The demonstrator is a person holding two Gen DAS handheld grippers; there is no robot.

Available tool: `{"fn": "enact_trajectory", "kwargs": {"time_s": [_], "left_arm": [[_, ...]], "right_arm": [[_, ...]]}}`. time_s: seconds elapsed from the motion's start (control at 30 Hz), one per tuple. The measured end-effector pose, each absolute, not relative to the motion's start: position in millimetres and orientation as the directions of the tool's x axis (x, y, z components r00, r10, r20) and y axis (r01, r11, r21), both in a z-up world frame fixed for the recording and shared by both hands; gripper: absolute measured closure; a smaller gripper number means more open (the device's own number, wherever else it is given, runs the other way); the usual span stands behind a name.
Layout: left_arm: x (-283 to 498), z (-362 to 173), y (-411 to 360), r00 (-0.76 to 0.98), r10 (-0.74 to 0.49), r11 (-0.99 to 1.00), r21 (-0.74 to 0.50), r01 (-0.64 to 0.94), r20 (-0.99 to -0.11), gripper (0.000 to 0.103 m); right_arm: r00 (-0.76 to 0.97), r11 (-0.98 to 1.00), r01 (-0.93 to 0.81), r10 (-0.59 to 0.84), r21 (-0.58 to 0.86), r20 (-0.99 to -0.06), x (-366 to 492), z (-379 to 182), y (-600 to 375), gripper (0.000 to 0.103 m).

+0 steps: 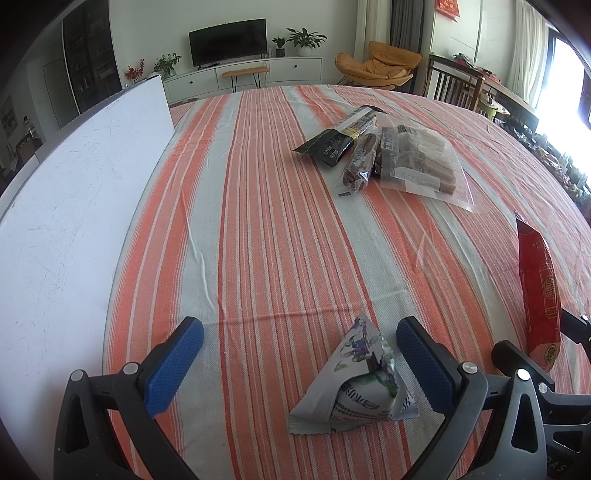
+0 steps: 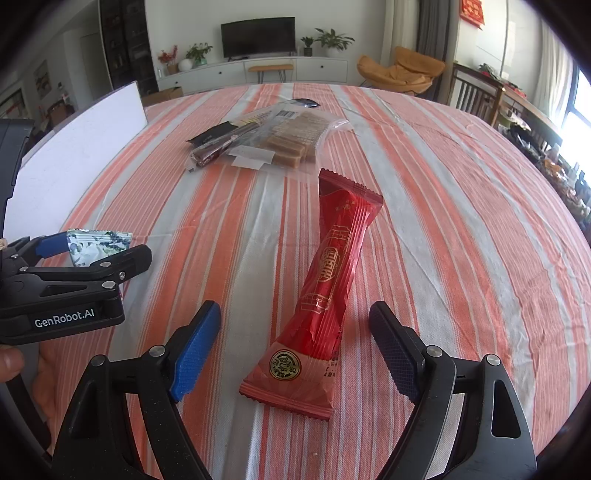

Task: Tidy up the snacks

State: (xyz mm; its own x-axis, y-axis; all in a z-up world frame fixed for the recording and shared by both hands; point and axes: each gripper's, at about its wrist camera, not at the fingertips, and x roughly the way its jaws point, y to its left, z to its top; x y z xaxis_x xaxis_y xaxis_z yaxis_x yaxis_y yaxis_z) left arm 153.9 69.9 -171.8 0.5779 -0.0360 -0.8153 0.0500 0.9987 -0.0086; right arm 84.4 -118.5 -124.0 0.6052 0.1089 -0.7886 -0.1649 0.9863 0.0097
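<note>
1. Red wrapper: a long snack bar (image 2: 322, 295) with a gold round seal lies on the striped tablecloth (image 2: 443, 221) between the right gripper's (image 2: 295, 347) spread fingers, untouched.
2. The left gripper (image 1: 300, 363), marked "GenRobot.AI", has its jaws apart around a floral triangular packet (image 1: 356, 384).
3. Other snacks (image 1: 399, 158) lie piled farther off.

I'm working in a home living room. At twelve o'clock a television (image 2: 258, 36) stands on a white media cabinet (image 2: 255, 72) among potted plants (image 2: 334, 40); an orange lounge chair (image 2: 402, 72) sits at one o'clock, beyond my striped tablecloth (image 2: 424, 206).
</note>
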Motion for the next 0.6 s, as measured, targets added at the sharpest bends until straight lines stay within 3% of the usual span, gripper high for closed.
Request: {"fn": "enact_trajectory", "kwargs": {"time_s": [0.6], "left_arm": [[154.7, -169.8, 68.3, 0.542, -0.064, 0.996, -0.016, 0.093, -0.838, 0.000]], "right_arm": [[0.594, 0.985, -0.166, 0.131, 0.038, -0.794, 85.1, -122.5, -121.7, 0.018]]}}
